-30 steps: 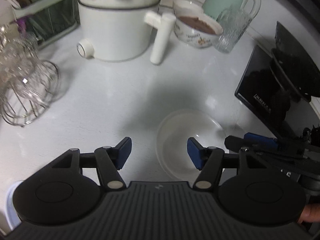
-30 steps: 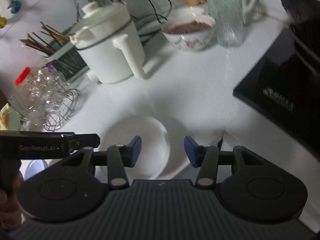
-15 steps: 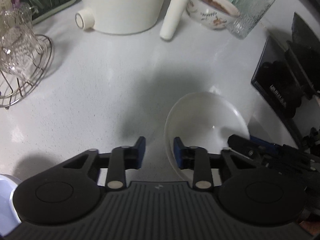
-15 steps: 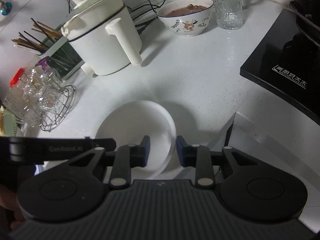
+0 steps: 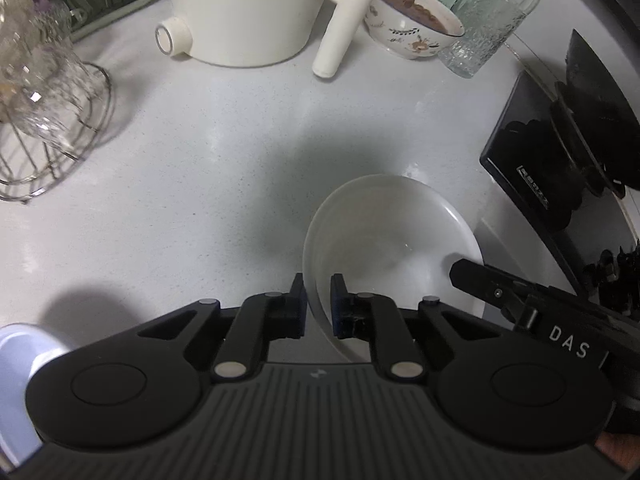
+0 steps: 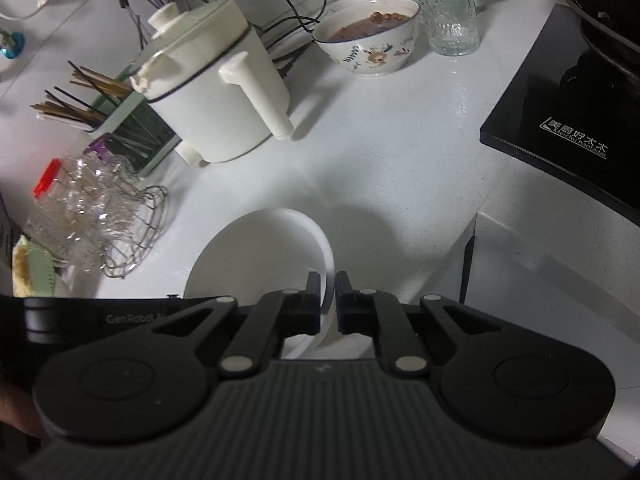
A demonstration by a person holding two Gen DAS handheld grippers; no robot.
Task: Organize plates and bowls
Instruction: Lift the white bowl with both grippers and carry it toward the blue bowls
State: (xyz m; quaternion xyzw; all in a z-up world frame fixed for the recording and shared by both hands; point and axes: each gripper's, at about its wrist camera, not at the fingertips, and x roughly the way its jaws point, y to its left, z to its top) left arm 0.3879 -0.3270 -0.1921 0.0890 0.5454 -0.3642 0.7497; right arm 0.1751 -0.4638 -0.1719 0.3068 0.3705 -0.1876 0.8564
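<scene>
The black cooktop at the right edge of the right wrist view carries white lettering: Chinese characters over what looks like "Meichu haotaitai", though the small line is soft. The same label in the left wrist view is too blurred to read. On the other gripper's body, low left in the right wrist view, "GenRobot A" shows before it is cut off; in the left wrist view, lower right, "DAS" is readable.

The white bowl sits on the pale counter, low and right of centre in the left wrist view. The left gripper is clenched on its near-left rim, one pad outside the wall and one inside. The right gripper pinches the opposite rim of the same bowl likewise.

The lower part of the bowl is hidden behind both gripper bodies. A pale blue object at the lower left is cut off by the frame.
</scene>
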